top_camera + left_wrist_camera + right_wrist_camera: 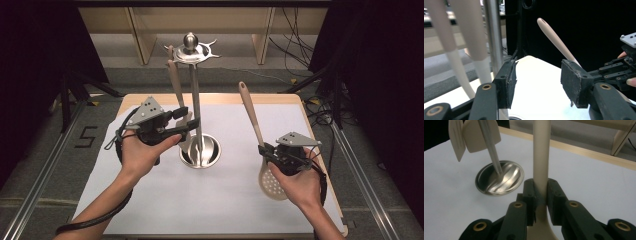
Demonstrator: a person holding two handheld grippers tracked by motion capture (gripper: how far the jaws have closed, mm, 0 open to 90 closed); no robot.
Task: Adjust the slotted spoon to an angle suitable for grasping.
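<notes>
Your right gripper (pixel 540 202) is clamped on the neck of the skimmer (pixel 272 183), just above the perforated head, so the long handle stands up and away from the jaws with its hole end high and tilted toward the stand (pixel 196 100). That grip is low on a long lever: if you swing the hand fast, the handle may pivot between the pads, and the hole at the tip would then no longer line up with a hook. The pads also pinch a narrow, rounded shaft, so a twist of your wrist could roll it out of square. Your left gripper (pixel 537 85) has its jaws apart with nothing between them, sitting right against the stand's pole and beside the two utensils (pixel 176 85) already hanging there. From that spot a small sideways nudge could knock the pole, set the hung pieces swinging, or tip the stand on its round base (pixel 500 178), which rests loose on the white sheet (pixel 240 200). If you mean to steady the pole, close on it gently and squarely, not on a hanging handle. Beyond the grippers, the crown of hooks (pixel 191 50) is small and crowded on the left side; bringing the skimmer in there risks clashing with the hung utensils, so I would pick a free hook facing your right hand.
</notes>
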